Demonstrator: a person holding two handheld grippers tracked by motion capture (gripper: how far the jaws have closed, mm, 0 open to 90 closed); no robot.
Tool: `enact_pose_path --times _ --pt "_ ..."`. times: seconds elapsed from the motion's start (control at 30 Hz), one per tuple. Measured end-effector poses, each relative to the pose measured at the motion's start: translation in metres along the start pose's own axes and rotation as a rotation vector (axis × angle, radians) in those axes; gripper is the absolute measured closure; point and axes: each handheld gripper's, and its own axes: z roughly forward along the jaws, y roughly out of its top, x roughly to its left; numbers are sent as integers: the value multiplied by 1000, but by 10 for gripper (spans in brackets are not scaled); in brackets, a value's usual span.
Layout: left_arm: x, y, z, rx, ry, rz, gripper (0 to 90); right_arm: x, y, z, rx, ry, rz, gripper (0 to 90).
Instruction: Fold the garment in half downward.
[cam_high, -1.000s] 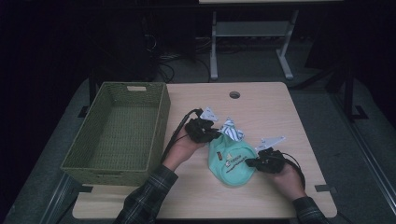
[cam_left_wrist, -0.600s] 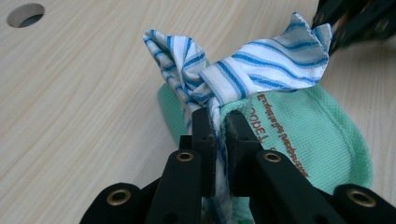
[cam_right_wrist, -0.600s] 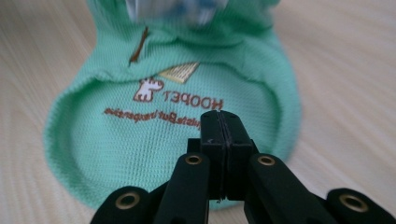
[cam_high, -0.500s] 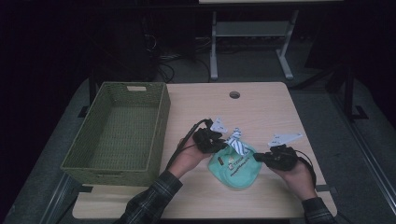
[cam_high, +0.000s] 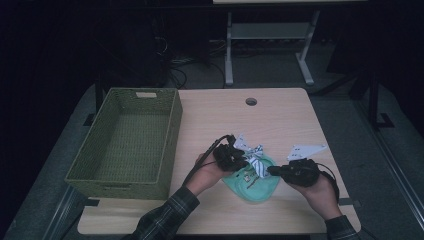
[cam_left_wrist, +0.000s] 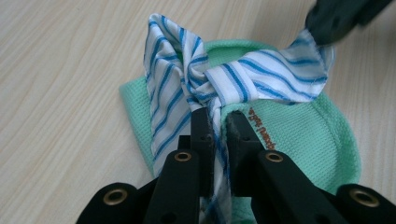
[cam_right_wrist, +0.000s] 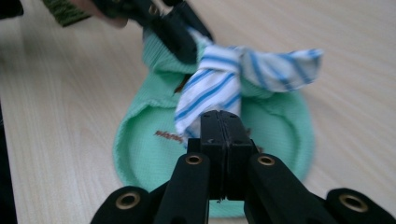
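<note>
- The striped cloth (cam_left_wrist: 219, 79), white with blue stripes and knotted at its middle, is lying on top of the green pouch (cam_high: 255, 184), which is resting on the table (cam_high: 280, 120) near its front edge, well apart from the woven basket (cam_high: 125, 142) at the left.
- The left gripper (cam_left_wrist: 218, 122) is pinching one tail of the striped cloth just below the knot; its jaws are pressing together on the fabric, which is running down between them.
- The right gripper (cam_right_wrist: 220, 122) is pinching the other tail, with its jaws pressed fully together on the cloth's edge.
- The relation governing the coming move: the cloth's long axis is running across the table from one gripper to the other, with the knot lying between them, just beside the left gripper's tips and farther from the right gripper's. A pull outward along this axis would, by judgement, be tightening the knot over the pouch.
- Compared with the earlier high views: the left hand (cam_high: 207, 167) is lying nearer the person and lower than before, having left its place beside the basket's corner; the right hand (cam_high: 312, 182) is standing farther out to the right and slightly higher. The span of cloth between the grippers is therefore reading longer and straighter, while the pouch is keeping to about the same place on the table.
</note>
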Motion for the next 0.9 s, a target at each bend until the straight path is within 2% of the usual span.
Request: enact_pose_path --times 0.1,0.2,0.23,0.3,0.43,0.53,0.57,0.67,0.8,0.9 --pt "0 -1 -2 -9 -18 -7 805 2 -2 13 34 18 -5 888" --pt "-2 -3 -1 -23 -43 -30 771 3 -4 23 55 30 -12 888" --pt "-2 -4 -1 -15 -50 -20 761 4 -4 25 59 33 -5 888" --pt "-4 -5 1 -24 -75 -31 733 3 -4 28 64 36 -11 889" --pt "-10 -5 2 -38 -116 -28 660 1 -6 36 87 40 -1 889" --pt "-12 -3 -1 -56 -128 -17 604 0 -8 40 99 39 3 889" --pt "-12 -2 -2 -68 -130 -30 591 -1 -9 40 100 40 5 889" --pt "-9 0 -9 -87 -122 -37 567 -3 -10 40 102 39 2 888" --pt "0 2 -18 -124 -111 -64 565 -4 -13 41 105 40 6 888" --pt "7 4 -16 -132 -120 -87 591 -4 -13 41 113 36 9 888"
